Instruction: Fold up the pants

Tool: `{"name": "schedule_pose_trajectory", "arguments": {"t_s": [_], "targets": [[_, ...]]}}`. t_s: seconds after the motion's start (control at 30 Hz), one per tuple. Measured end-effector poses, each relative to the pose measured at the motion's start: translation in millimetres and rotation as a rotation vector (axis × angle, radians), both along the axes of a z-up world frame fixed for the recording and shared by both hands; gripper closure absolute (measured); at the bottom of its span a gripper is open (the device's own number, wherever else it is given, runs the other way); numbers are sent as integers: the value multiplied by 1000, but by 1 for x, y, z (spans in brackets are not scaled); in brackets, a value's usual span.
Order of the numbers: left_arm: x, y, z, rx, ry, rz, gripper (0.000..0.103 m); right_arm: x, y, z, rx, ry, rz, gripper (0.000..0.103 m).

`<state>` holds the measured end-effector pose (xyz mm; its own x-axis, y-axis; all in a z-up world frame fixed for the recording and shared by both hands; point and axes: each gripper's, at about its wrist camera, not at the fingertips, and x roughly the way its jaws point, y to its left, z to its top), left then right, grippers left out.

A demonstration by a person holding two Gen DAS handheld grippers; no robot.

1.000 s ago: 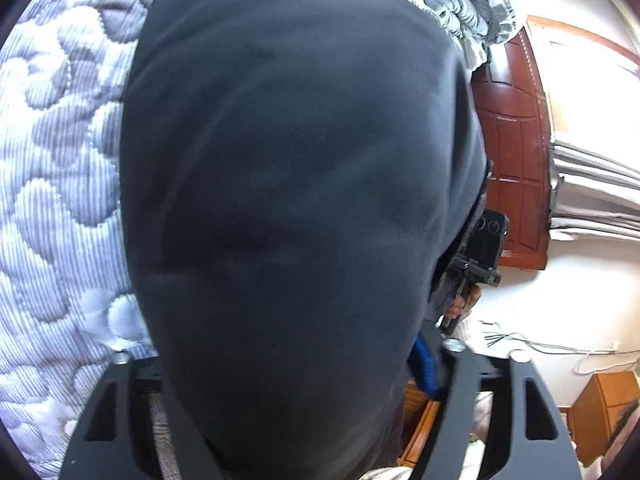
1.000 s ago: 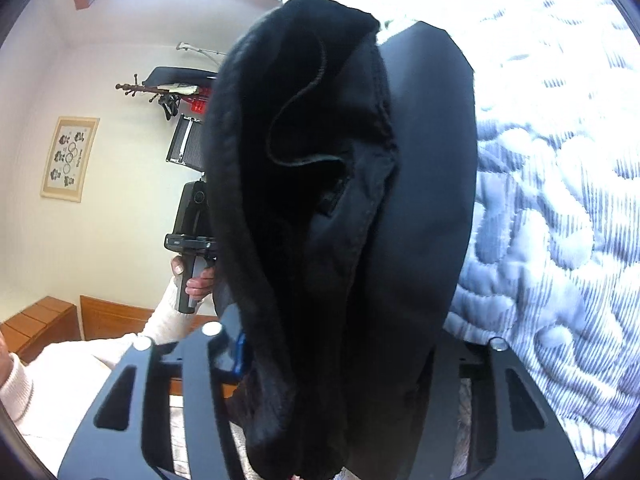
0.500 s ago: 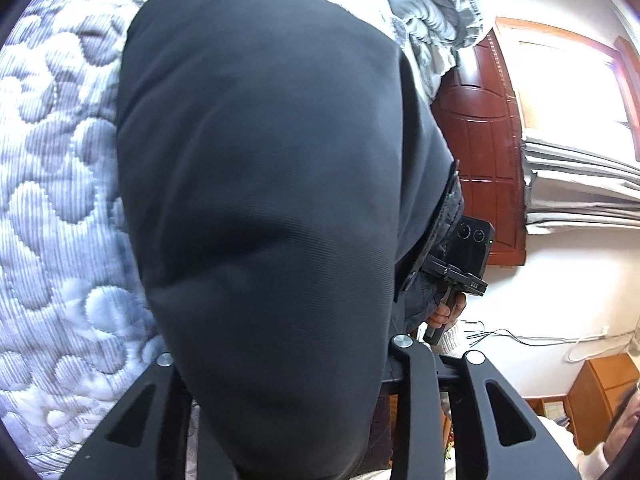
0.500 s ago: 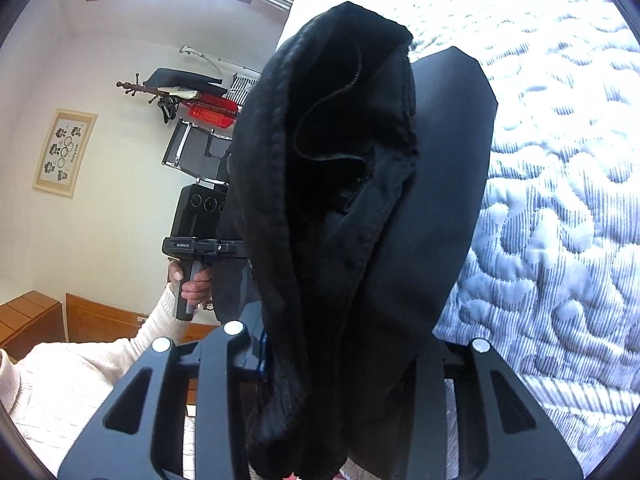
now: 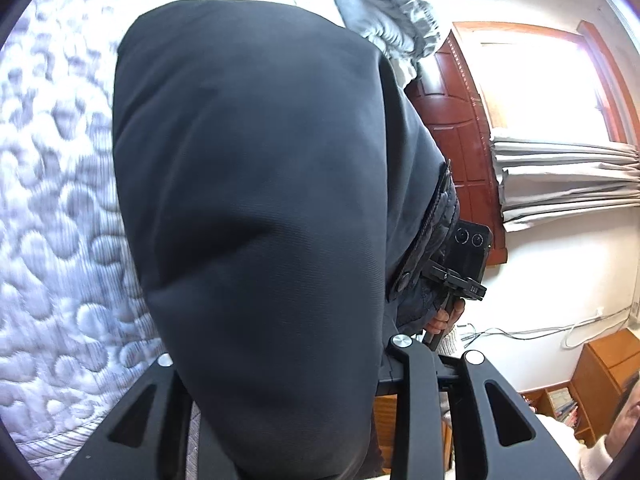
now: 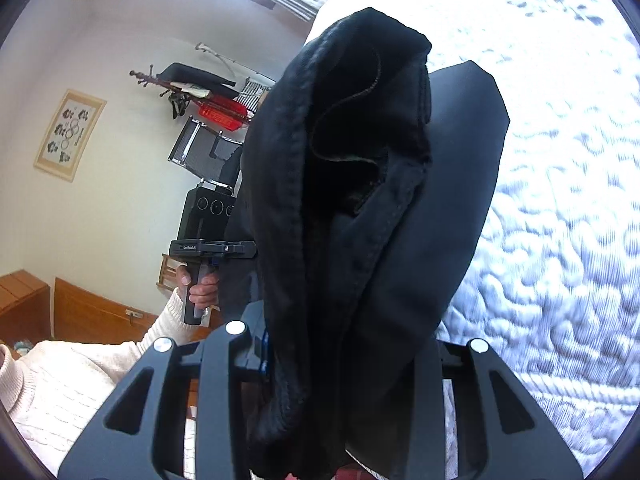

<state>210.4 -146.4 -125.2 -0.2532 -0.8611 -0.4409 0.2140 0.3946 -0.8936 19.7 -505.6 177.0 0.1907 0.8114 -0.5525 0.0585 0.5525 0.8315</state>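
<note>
Pants (image 5: 256, 200) fill the left wrist view, clamped in the left gripper (image 5: 280, 420) and raised higher off the quilted bed (image 5: 52, 220) than a second ago. In the right wrist view the right gripper (image 6: 340, 420) pinches their bunched waistband; both tightened and rose, so the fold is probably starting

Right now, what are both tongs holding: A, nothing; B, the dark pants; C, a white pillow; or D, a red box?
B: dark pants fill the gap between the left tongs, and the same dark fabric hangs bunched in the right tongs, above the quilted bedspread.
</note>
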Motion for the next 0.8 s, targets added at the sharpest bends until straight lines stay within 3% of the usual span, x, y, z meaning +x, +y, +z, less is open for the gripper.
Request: {"name": "schedule_pose_trajectory", "arguments": {"t_s": [0.2,0.4,0.8], "targets": [[30,16,23,-5,-61,47,71,48,13,5,-7,-41,31,69],[71,27,23,20,-81,96,70,106,25,-17,-3,-33,50,69],[133,34,-39,97,-20,136,68,169,23,-105,11,110,42,67]]}}
